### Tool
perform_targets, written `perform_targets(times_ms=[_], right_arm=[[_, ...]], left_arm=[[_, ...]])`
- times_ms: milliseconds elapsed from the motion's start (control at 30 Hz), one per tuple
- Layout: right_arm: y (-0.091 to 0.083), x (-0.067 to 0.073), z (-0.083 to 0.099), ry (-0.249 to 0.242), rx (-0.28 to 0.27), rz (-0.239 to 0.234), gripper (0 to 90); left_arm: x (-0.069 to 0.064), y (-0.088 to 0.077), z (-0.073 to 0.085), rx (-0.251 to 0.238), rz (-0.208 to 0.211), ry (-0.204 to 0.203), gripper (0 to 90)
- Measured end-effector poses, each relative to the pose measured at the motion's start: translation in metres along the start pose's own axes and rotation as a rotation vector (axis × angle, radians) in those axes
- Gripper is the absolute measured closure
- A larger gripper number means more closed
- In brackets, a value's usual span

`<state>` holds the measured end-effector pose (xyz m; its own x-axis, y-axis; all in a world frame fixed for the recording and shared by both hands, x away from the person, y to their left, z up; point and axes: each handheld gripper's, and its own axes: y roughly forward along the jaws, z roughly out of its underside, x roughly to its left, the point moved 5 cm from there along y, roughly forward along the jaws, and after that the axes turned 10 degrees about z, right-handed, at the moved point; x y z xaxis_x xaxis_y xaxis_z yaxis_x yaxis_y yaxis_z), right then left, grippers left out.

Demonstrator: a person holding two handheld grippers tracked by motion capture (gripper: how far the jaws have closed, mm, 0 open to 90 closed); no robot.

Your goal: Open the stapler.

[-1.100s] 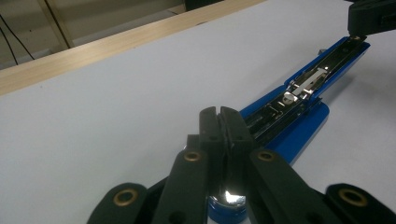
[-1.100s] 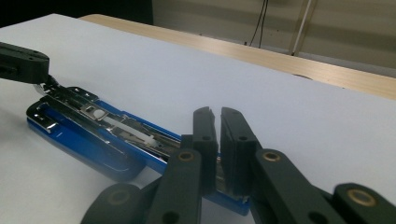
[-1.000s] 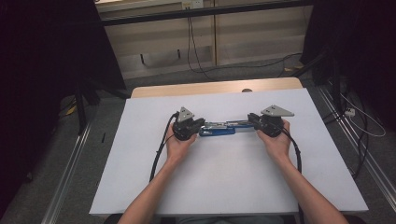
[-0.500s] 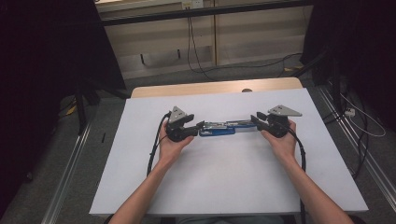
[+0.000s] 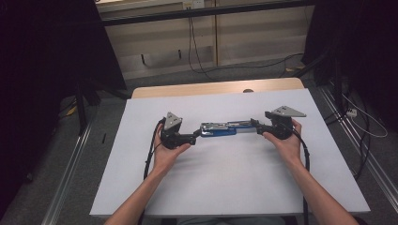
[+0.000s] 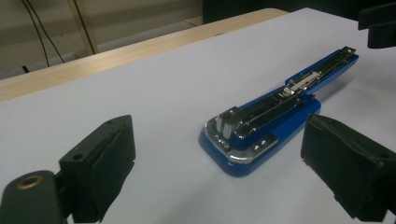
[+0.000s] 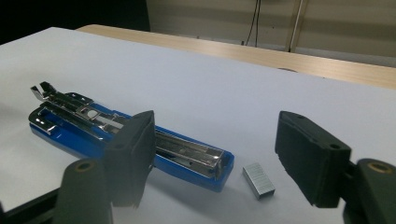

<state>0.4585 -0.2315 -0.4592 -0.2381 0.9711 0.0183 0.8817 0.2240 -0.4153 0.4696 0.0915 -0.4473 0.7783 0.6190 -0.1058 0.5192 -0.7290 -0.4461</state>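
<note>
Black jaws of the left gripper [image 5: 195, 137] stand spread wide with nothing between them; they have just been opening, and the pads press on nothing. Straight beyond them, just clear of the tips, lies the blunt hinge end of a blue stapler [image 5: 225, 129], flat on the white table cover [image 5: 234, 187].

In the left gripper view the stapler [image 6: 275, 116] runs away from the jaws, up and to the right, its metal magazine lying open and exposed along the top.

The right gripper [image 5: 257, 126], held in the person's right hand [image 5: 284, 140], has also just been opening. Its jaws are parted and grip nothing. In the right gripper view the near end of the stapler [image 7: 140, 140] passes behind the left-hand jaw, and a small grey strip of staples [image 7: 258, 181] rests on the cover in the gap between the jaws, just beside the stapler's end.

The stapler's long axis runs left to right across the table, joining the two grippers tip to tip. The staple strip is at the right end, so the right gripper is much nearer to it, and it would likely be the one to pick it up.

Counted: two grippers, one stapler, one strip of staples.
</note>
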Motion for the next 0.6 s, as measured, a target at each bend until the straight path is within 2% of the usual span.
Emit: perform_targets(times_ms=[67, 133, 233, 333, 433, 467, 600], right_arm=[[0.000, 0.001, 0.000, 0.007, 0.004, -0.001, 25.4], [0.000, 0.002, 0.000, 0.009, 0.005, -0.003, 23.2], [0.000, 0.001, -0.001, 0.015, 0.001, 0.003, 19.8], [-0.001, -0.001, -0.001, 0.020, 0.000, 0.006, 17.8], [-0.002, -0.003, -0.001, 0.028, 0.007, 0.009, 17.8], [-0.002, -0.004, -0.001, 0.025, 0.010, 0.013, 17.9], [-0.003, -0.004, -0.003, 0.022, 0.005, 0.018, 17.8]], left_arm=[[-0.002, -0.004, 0.002, 0.003, 0.005, 0.010, 4.1], [-0.003, -0.008, 0.002, -0.016, 0.004, 0.018, 4.3], [-0.005, -0.014, 0.003, -0.036, 0.021, 0.007, 4.3], [-0.007, -0.020, 0.007, -0.035, 0.046, 0.005, 4.4], [-0.008, -0.027, 0.009, -0.042, 0.001, 0.009, 4.4], [-0.008, -0.030, 0.010, -0.038, -0.002, 0.016, 4.4], [-0.011, -0.041, 0.014, -0.055, 0.002, -0.004, 4.4]])
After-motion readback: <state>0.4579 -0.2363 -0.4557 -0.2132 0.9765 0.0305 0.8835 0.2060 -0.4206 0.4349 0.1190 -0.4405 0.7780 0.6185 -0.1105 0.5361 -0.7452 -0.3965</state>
